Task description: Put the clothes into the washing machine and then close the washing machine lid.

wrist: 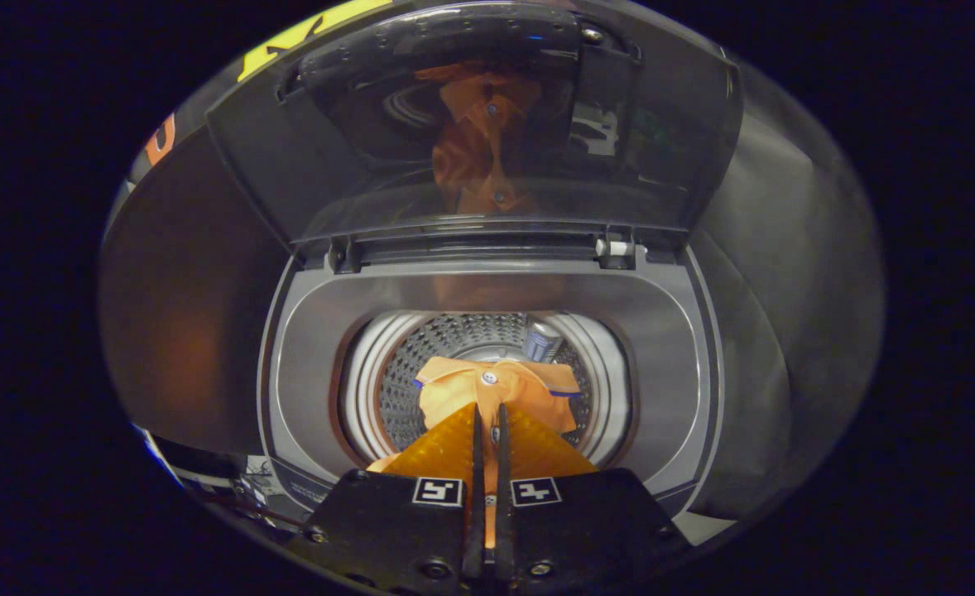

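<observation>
My gripper point(488, 412) is shut on an orange garment point(464, 387), pinching a fold of it between the two fingers. The garment has small buttons and a dark trim, and it hangs over the mouth of the washing machine's perforated steel drum point(421, 356). The washing machine point(314, 348) is a grey top-loader seen from above. Its lid point(471, 124) stands upright beyond the drum, hinged at the far rim, and its glossy panel mirrors the orange garment.
A small pale cylinder point(542, 339) stands out from the drum's far wall, just beyond the garment. Dark cloth wall point(785, 273) hangs close on the right of the machine and another panel point(181, 290) on its left. Cables lie near the machine's near left corner point(239, 488).
</observation>
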Demonstrator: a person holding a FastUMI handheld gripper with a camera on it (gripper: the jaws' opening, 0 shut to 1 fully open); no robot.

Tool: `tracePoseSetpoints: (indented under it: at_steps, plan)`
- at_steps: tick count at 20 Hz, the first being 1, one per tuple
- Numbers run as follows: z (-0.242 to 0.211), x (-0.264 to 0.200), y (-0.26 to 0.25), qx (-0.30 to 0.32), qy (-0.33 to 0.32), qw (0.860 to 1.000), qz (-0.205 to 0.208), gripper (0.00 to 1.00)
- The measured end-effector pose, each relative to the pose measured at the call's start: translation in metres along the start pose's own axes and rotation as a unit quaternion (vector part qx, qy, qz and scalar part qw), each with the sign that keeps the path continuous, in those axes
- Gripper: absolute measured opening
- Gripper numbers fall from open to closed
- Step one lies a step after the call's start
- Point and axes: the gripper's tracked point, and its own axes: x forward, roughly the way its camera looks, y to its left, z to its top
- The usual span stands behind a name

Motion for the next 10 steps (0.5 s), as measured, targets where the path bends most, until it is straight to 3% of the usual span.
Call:
tracePoseSetpoints:
  at_steps: [6, 7, 10]
  plan:
    - [-0.0018, -0.0051, -0.0031, -0.013, -0.014, 1.000, -0.017, 0.13]
    - [0.0001, -0.0050, -0.0016, -0.015, -0.016, 1.000, -0.017, 0.19]
    - [-0.0046, -0.0089, 0.0024, -0.018, -0.019, 1.000, -0.007, 0.64]
